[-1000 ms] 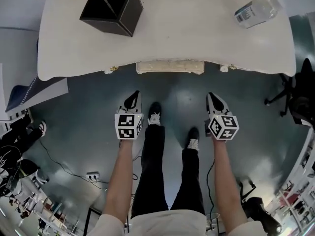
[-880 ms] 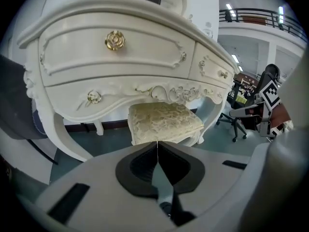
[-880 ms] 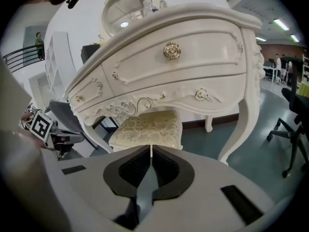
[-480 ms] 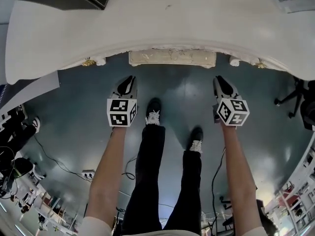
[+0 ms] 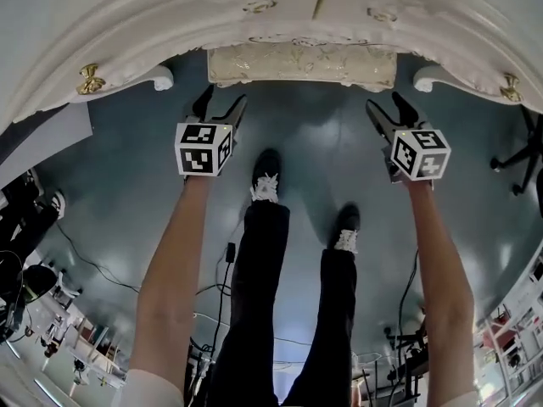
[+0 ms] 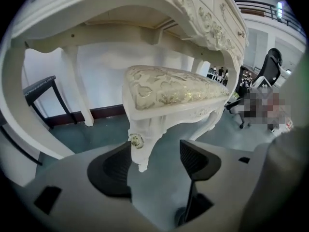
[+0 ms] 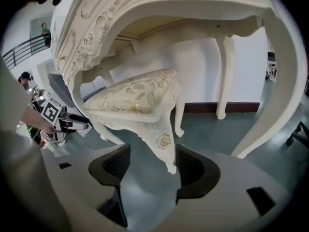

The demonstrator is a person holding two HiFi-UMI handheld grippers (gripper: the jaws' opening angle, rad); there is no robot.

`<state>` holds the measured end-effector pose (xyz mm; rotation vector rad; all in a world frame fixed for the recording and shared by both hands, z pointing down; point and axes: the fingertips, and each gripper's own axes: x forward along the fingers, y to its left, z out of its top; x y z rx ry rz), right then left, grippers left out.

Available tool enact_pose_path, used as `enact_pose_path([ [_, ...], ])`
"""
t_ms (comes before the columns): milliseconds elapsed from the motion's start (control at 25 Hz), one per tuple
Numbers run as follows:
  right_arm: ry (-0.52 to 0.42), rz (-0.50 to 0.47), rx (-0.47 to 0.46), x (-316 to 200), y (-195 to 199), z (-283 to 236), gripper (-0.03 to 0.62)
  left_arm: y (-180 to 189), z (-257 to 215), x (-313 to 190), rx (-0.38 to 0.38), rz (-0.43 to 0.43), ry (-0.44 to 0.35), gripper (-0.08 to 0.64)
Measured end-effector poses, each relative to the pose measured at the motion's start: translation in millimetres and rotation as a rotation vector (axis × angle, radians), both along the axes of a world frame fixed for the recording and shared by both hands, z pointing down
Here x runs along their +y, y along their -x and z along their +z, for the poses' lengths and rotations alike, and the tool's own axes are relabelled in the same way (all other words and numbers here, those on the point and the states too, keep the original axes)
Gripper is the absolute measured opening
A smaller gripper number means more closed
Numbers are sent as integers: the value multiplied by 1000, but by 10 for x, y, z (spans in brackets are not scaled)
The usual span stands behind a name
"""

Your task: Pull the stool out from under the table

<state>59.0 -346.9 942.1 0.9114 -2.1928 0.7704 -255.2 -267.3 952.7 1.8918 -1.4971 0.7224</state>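
My left gripper (image 6: pixel 154 161) is released: its jaws have just been opening, and a front leg (image 6: pixel 140 149) of the stool (image 6: pixel 174 93) shows between them without being squeezed. My right gripper (image 7: pixel 149 166) is the same, its jaws just opened wide around the other front leg (image 7: pixel 166 149), with no grip on it.

The only print I see is the black-and-white square pattern on each marker cube (image 5: pixel 204 148).

The stool is under the table (image 5: pixel 170 15), with only its front edge showing in the head view. The gripper views add its gold-patterned cushion (image 7: pixel 135 98) and carved legs. The right gripper view also catches the left gripper's cube (image 7: pixel 50 112) and a person by a railing (image 7: pixel 46 33). The left gripper view shows an office chair (image 6: pixel 270 66).

The floor (image 5: pixel 305 159) is dark grey-green and shiny, with cables (image 5: pixel 93 265) lying on it.
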Motion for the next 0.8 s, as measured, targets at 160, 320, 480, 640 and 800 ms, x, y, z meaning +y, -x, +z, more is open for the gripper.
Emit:
enact_pose_path([
  [160, -10, -29, 74, -135, -10, 182, 296, 125, 174, -158, -25, 7, 16, 345],
  [320, -10, -117, 124, -194, 113, 355, 301, 159, 335, -311, -54, 85, 23, 354],
  [480, -19, -156, 162, -258, 245, 425, 301, 99, 389, -422, -63, 166, 22, 354],
  [640, -11, -154, 200, -318, 366, 481, 301, 109, 391, -459, -50, 192, 22, 351],
  [800, -19, -147, 209, -277, 393, 496, 299, 159, 401, -406, -49, 189, 19, 341],
])
